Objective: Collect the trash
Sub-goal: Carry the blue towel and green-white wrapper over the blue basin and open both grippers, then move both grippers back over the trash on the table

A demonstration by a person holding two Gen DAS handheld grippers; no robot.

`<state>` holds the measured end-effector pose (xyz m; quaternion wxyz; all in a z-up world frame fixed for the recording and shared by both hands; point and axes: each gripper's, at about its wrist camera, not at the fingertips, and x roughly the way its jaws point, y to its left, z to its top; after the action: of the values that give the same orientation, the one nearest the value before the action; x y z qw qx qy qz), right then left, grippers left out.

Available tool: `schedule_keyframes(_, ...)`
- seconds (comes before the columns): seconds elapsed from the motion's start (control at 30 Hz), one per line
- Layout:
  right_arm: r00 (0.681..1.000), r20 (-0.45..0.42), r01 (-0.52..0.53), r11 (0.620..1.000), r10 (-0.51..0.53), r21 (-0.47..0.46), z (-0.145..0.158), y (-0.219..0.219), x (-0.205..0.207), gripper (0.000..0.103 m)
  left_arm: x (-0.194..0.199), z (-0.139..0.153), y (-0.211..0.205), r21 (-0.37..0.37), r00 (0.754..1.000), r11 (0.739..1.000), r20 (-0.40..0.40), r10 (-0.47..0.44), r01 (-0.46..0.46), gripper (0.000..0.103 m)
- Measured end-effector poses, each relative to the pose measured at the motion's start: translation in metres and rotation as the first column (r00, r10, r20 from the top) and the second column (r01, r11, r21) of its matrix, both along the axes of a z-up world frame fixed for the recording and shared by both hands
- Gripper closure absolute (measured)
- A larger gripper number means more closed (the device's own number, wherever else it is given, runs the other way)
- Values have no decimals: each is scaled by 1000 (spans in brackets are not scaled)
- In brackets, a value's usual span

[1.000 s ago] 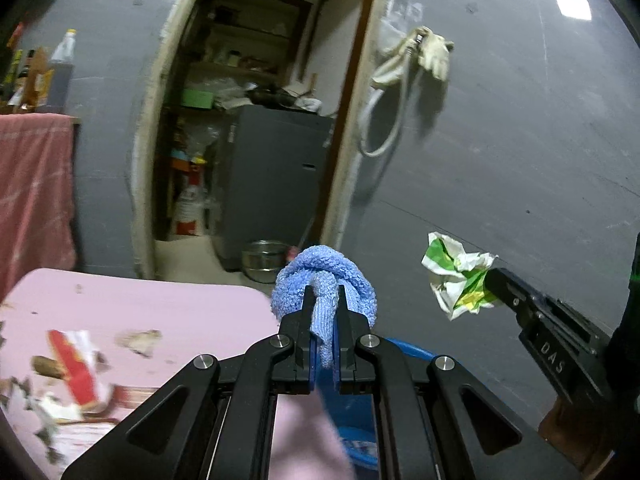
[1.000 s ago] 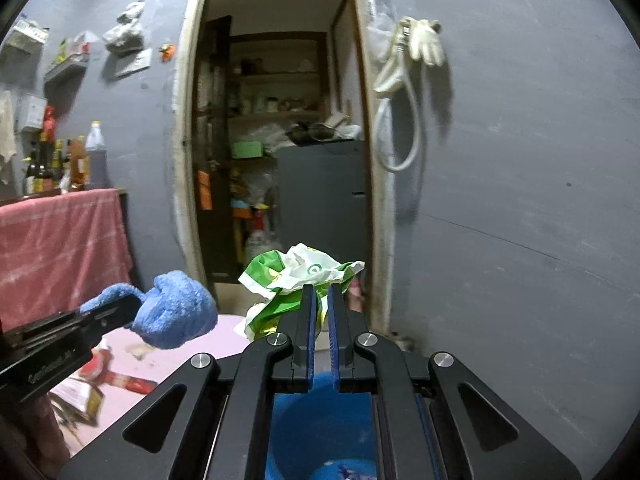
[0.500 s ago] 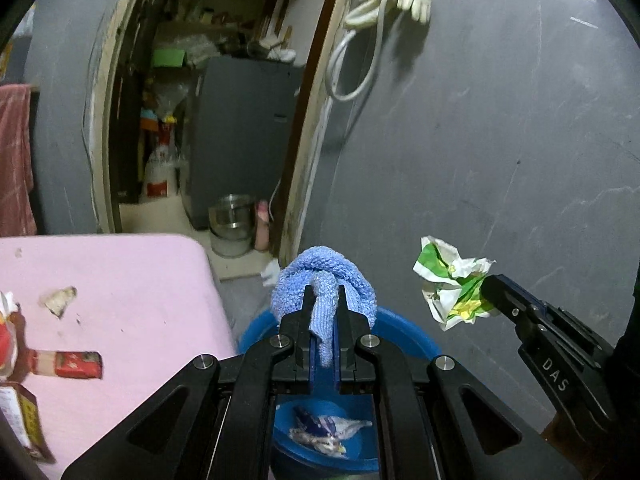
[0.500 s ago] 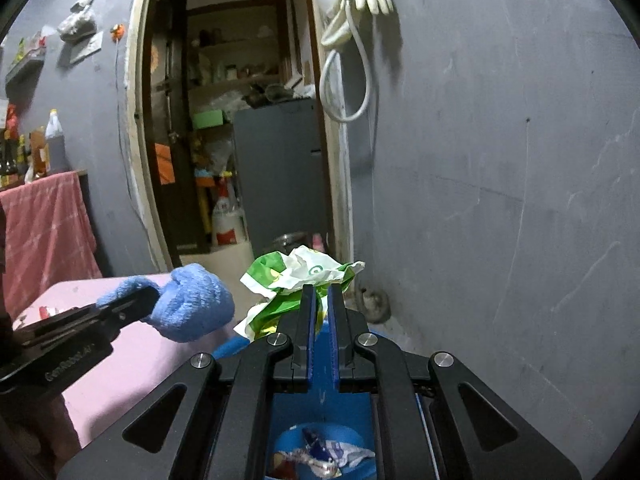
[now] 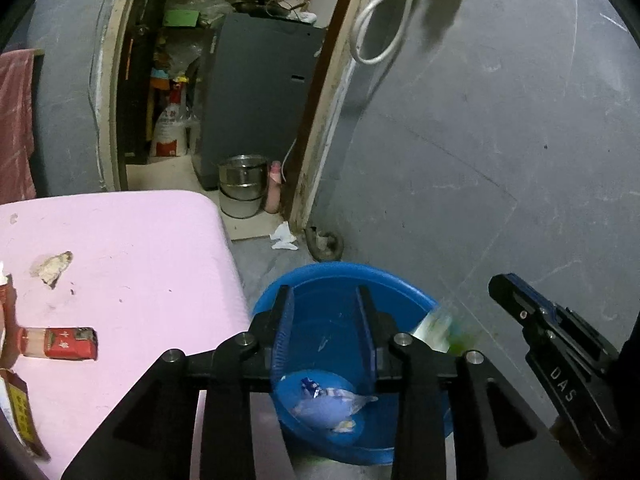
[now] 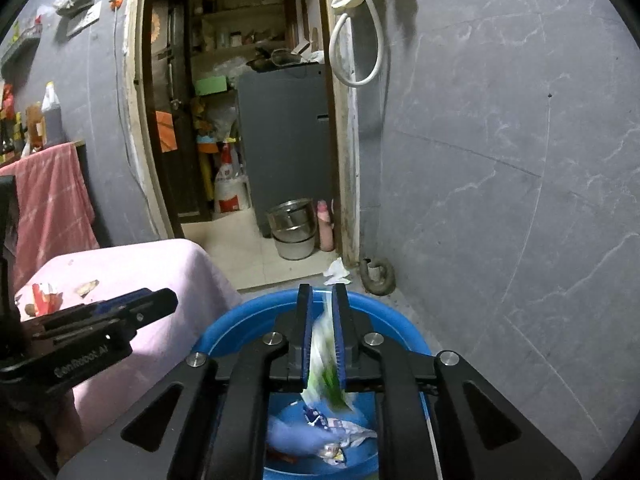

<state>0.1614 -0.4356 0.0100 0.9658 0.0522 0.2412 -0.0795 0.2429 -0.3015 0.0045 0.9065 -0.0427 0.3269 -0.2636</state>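
Observation:
A blue basin (image 5: pixel 344 280) stands on the floor by the pink table (image 5: pixel 132 256); it also shows in the right wrist view (image 6: pixel 256 316). My left gripper (image 5: pixel 325 308) is open and empty above it. The blue cloth (image 5: pixel 320 410) lies blurred in the basin with wrappers. My right gripper (image 6: pixel 322 312) has its jaws slightly apart, and the green-white wrapper (image 6: pixel 324 364) slips down between them, blurred. The wrapper also shows in the left wrist view (image 5: pixel 438 326) at the basin rim.
On the table lie a red packet (image 5: pixel 60 344), a scrap (image 5: pixel 52 266) and more litter at the left edge. On the floor beyond are a steel pot (image 5: pixel 242 184), a crumpled tissue (image 5: pixel 282 236) and a pipe stub (image 5: pixel 326 244). A grey wall is to the right.
Both grippers tilted down over the basin. The left gripper opened and the blue cloth dropped in. The right gripper's jaws parted and the wrapper is falling.

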Motion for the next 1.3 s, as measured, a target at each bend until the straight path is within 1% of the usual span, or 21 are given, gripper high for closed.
schedule_keyframes(0.07, 1000, 9, 3, 1000, -3, 5, 1, 0, 2, 76, -2, 4, 3, 3, 1000, 1000, 12, 5, -5, 73)
schedule_keyframes(0.1, 1000, 21, 1, 1000, -1, 13, 2, 0, 1, 75, -4, 6, 5, 1, 1000, 1000, 18, 6, -6, 71)
schedule_keyframes(0.13, 1000, 29, 1, 1000, -2, 16, 3, -1, 1, 75, -6, 10, 7, -4, 1000, 1000, 25, 11, -11, 65)
schedule_keyframes(0.17, 999, 34, 2, 1000, -2, 15, 4, -1, 2, 74, -7, 12, 10, -13, 999, 1000, 33, 18, -17, 62)
schedule_keyframes(0.2, 999, 46, 2, 1000, -2, 11, 6, 0, 0, 72, -9, 14, 12, -19, 999, 1000, 41, 24, -23, 61)
schedule_keyframes(0.23, 998, 57, 2, 1000, -2, 11, 7, 1, 0, 66, -11, 17, 15, -21, 998, 999, 51, 31, -29, 58)
schedule_keyframes(0.27, 997, 74, 2, 1000, -3, 15, 9, 1, -2, 57, -12, 20, 18, -19, 997, 999, 61, 38, -37, 55)
schedule_keyframes(0.33, 993, 116, 1, 1000, -3, 22, 14, 3, -7, 51, -17, 25, 25, -18, 995, 999, 80, 53, -52, 49)
schedule_keyframes(0.4, 989, 147, 0, 1000, -3, 21, 19, 6, -9, 48, -20, 31, 35, -27, 992, 997, 101, 76, -74, 43)
schedule_keyframes(0.43, 987, 160, 0, 1000, -4, 20, 20, 7, -11, 42, -20, 34, 40, -32, 990, 996, 108, 87, -84, 37)
schedule_keyframes(0.47, 984, 176, 1, 1000, -4, 20, 22, 9, -12, 32, -21, 36, 45, -38, 988, 995, 115, 100, -96, 28)
schedule_keyframes(0.53, 978, 210, 0, 1000, -6, 28, 27, 13, -16, 25, -24, 43, 58, -63, 982, 990, 134, 133, -125, 18)
schedule_keyframes(0.57, 975, 223, -3, 1000, -4, 31, 29, 14, -18, 23, -26, 46, 65, -78, 978, 987, 145, 149, -139, 13)
schedule_keyframes(0.6, 972, 233, -4, 1000, -4, 30, 31, 16, -19, 21, -26, 49, 71, -87, 975, 985, 153, 160, -148, 11)
schedule_keyframes(0.67, 969, 247, -4, 1000, -4, 31, 34, 20, -18, 15, -29, 55, 84, -93, 967, 980, 173, 188, -174, 5)
schedule_keyframes(0.7, 967, 254, -7, 999, -2, 35, 36, 21, -18, 13, -31, 58, 90, -91, 961, 977, 187, 205, -191, 5)
schedule_keyframes(0.77, 962, 272, -13, 999, 1, 45, 39, 25, -19, 6, -37, 63, 101, -78, 950, 974, 217, 226, -213, 4)
schedule_keyframes(0.83, 958, 288, -20, 999, 6, 46, 42, 29, -19, 0, -41, 67, 109, -68, 940, 971, 243, 239, -229, 4)
schedule_keyframes(0.9, 952, 305, -35, 998, 21, 43, 44, 37, -20, 0, -46, 69, 118, -60, 930, 967, 265, 256, -249, 3)
schedule_keyframes(1.1, 943, 326, -83, 996, 69, 30, 51, 60, -16, 0, -58, 70, 142, -39, 908, 953, 296, 297, -299, 3)
schedule_keyframes(1.3, 932, 337, -147, 989, 136, 8, 52, 94, -10, 0, -64, 69, 180, -30, 885, 931, 301, 356, -364, 3)
